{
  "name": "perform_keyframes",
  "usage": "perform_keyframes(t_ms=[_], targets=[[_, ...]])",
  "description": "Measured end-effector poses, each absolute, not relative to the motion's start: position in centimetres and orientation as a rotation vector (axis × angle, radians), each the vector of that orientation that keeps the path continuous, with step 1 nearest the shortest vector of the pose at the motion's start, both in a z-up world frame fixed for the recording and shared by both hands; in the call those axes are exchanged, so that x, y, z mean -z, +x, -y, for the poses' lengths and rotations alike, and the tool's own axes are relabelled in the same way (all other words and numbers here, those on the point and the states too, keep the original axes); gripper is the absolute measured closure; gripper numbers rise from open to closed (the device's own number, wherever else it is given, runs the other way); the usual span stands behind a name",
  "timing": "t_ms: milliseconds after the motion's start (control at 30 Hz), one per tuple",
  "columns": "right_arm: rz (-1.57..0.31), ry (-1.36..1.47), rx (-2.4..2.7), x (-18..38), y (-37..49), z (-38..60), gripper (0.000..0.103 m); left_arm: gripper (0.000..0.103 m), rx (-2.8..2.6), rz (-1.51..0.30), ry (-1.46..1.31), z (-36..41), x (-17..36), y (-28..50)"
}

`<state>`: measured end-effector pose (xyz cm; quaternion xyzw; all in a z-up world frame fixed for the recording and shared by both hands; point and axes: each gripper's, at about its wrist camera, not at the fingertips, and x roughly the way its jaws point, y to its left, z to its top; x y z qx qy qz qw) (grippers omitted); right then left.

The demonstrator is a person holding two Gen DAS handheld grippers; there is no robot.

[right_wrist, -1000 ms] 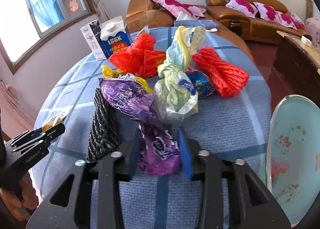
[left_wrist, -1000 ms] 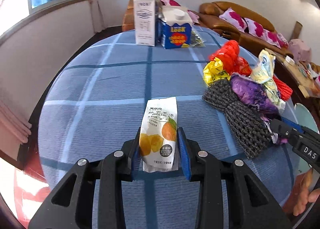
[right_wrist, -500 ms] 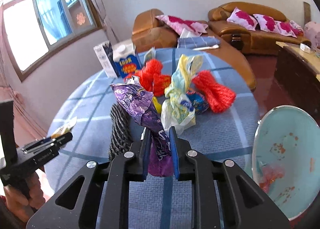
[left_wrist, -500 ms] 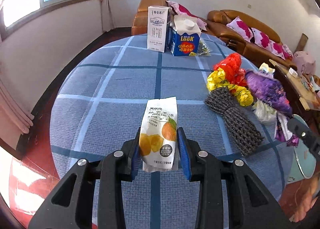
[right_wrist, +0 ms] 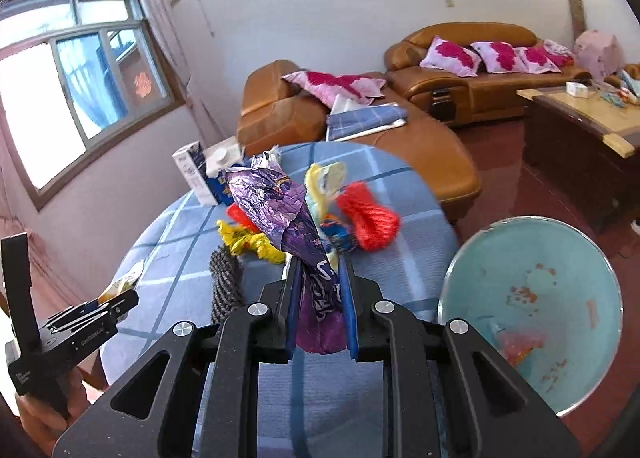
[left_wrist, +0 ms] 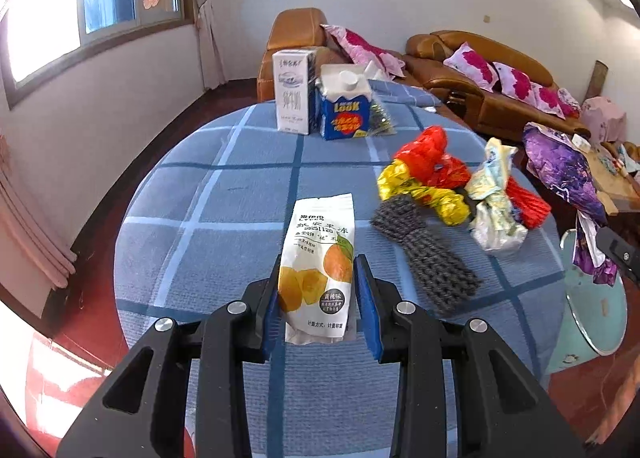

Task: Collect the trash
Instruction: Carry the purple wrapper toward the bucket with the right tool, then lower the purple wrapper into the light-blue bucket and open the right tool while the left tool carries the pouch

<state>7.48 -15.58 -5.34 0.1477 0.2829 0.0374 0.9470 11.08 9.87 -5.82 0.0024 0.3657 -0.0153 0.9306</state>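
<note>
My left gripper (left_wrist: 318,298) is shut on a white snack pouch with orange fruit print (left_wrist: 320,258), held above the round table with the blue checked cloth (left_wrist: 224,218). My right gripper (right_wrist: 320,298) is shut on a crumpled purple foil wrapper (right_wrist: 288,218), lifted clear of the table; the same wrapper (left_wrist: 568,174) shows at the right of the left wrist view. A pile of trash stays on the cloth: red bag (left_wrist: 424,150), yellow foil (left_wrist: 420,190), grey foam net (left_wrist: 428,254), pale plastic bag (left_wrist: 496,198), red net (right_wrist: 368,218).
Two cartons, white (left_wrist: 292,92) and blue (left_wrist: 344,106), stand at the table's far side. A pale blue bin (right_wrist: 536,310) with scraps in it sits to the right beside the table. Brown sofas (right_wrist: 460,58) and a low table (right_wrist: 584,126) lie beyond.
The right gripper closed on the purple wrapper and raised it off the pile. Both grippers rose and drew back, and the left one kept its pouch.
</note>
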Motion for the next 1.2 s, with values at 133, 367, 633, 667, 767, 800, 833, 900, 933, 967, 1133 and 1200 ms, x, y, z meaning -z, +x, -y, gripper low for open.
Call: perform_keyframes(t_ms=[133,367,633,667,767,800,833,900,933,967,1133,1200], targets=[[-0.564,0.318,-0.05,5.1,6.4,17.0,0.084,0.07,0.041,-0.742,0.021,-8.7,5.4,10.7],[-0.543,0.34,-0.022,4.9,5.3,18.4,0.084,0.07,0.044,-0.734,0.055,-6.9,4.7,10.0],[-0.522,0.354,0.007,4.6,3.7,19.6,0.084,0.07,0.054,-0.698,0.076,-5.2,3.3,9.0],[-0.519,0.355,0.009,4.5,3.5,19.8,0.084,0.07,0.06,-0.693,0.08,-4.9,3.2,8.8],[-0.513,0.359,0.016,4.5,3.0,20.1,0.084,0.07,0.073,-0.691,0.081,-4.4,3.1,8.4],[-0.511,0.362,0.017,4.5,2.9,20.3,0.084,0.07,0.076,-0.691,0.081,-4.3,3.1,8.4],[-0.508,0.365,0.02,4.5,2.7,20.4,0.084,0.07,0.077,-0.691,0.081,-4.2,3.0,8.3],[-0.506,0.368,0.022,4.5,2.6,20.6,0.084,0.07,0.076,-0.691,0.083,-4.1,3.0,8.2],[-0.508,0.371,0.023,4.6,2.6,20.7,0.084,0.07,0.075,-0.692,0.083,-4.0,3.0,8.2],[-0.509,0.374,0.024,4.6,2.6,20.7,0.084,0.07,0.075,-0.692,0.083,-4.1,3.0,8.1],[-0.508,0.374,0.024,4.5,2.5,20.8,0.084,0.07,0.076,-0.687,0.077,-4.2,2.8,8.0],[-0.509,0.37,0.022,4.5,2.6,20.8,0.084,0.07,0.078,-0.685,0.074,-4.3,2.8,7.9]])
